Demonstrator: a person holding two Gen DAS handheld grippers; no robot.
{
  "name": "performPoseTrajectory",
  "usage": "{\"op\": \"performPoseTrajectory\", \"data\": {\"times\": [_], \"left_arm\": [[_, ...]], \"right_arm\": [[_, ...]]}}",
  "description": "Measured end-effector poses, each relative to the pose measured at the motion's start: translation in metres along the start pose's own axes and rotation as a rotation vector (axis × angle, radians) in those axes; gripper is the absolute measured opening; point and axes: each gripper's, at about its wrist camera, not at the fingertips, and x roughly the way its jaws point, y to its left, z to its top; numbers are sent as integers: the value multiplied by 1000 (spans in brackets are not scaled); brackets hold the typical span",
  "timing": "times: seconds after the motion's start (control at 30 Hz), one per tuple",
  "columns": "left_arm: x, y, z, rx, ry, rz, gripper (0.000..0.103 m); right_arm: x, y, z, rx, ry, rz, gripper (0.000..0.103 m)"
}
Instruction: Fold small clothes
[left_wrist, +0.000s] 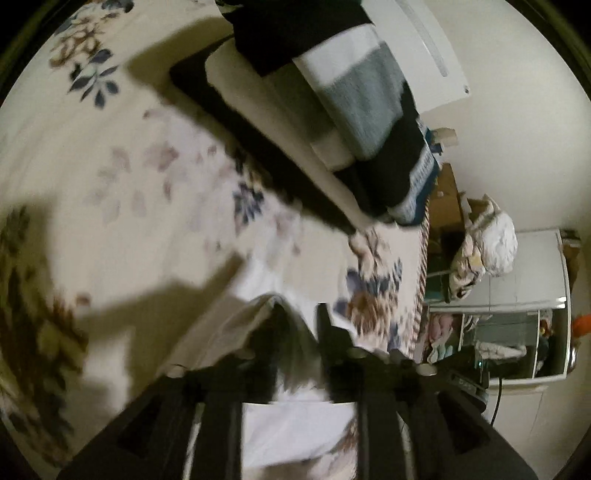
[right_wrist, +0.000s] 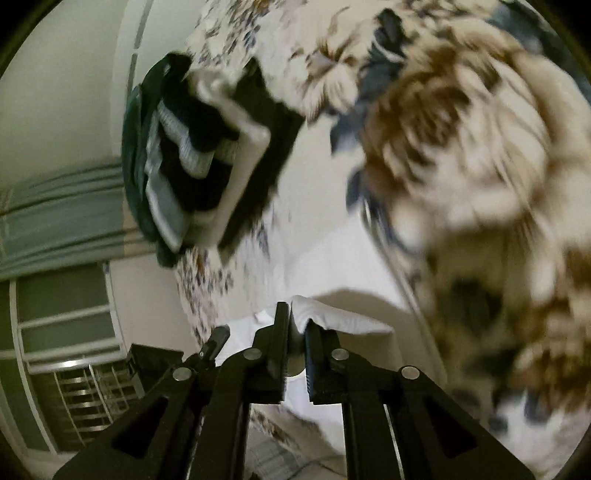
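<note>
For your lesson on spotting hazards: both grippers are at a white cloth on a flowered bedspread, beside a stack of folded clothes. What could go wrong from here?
1. The right gripper has only a thin edge of the white cloth between its jaws; that edge might slip out.
2. The left gripper has a bunched fold between its jaws, so the fold may end up uneven.
3. The stack of folded clothes lies close by on the bedspread; a wide swing could topple it.

Clearance on the bed

Open floral bedspread (left_wrist: 122, 229) lies ahead of the left gripper (left_wrist: 297, 325); a stack of folded clothes (left_wrist: 354, 110) blocks the far edge. Bunched floral bedding (right_wrist: 480, 184) crowds the right gripper (right_wrist: 297, 332).
</note>
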Motion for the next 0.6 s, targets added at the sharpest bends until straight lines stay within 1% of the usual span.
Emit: {"op": "performPoseTrajectory", "data": {"times": [0.03,0.07,0.1,0.17,0.2,0.27,0.33,0.4,0.47,0.53,0.6], "left_arm": [[-4,0,5,-3,-16,-5,28],[-9,2,9,-2,-35,-8,33],[-14,2,11,12,-48,-3,35],[-18,-1,12,48,-66,40,38],[-22,-2,9,81,-67,69,39],[-26,-2,1,129,-58,113,46],[-22,-2,-8,179,-28,166,47],[-8,-6,-18,242,20,226,47],[7,-12,-20,288,53,261,47],[29,-19,-15,327,78,287,47],[55,-25,-1,356,80,333,47]], "right_arm": [[-2,-2,10,12,-10,13,25],[-3,-2,18,19,-29,19,41],[-8,1,22,11,-48,19,51],[-15,0,19,-27,-66,5,52],[-19,1,17,-56,-71,-28,53],[-23,-1,11,-95,-71,-82,53],[-24,-7,2,-147,-54,-146,53],[-21,-14,-5,-186,-33,-222,53],[-17,-23,-7,-198,-5,-261,53],[-12,-30,-3,-193,5,-279,53],[0,-30,8,-185,4,-279,53]]}}
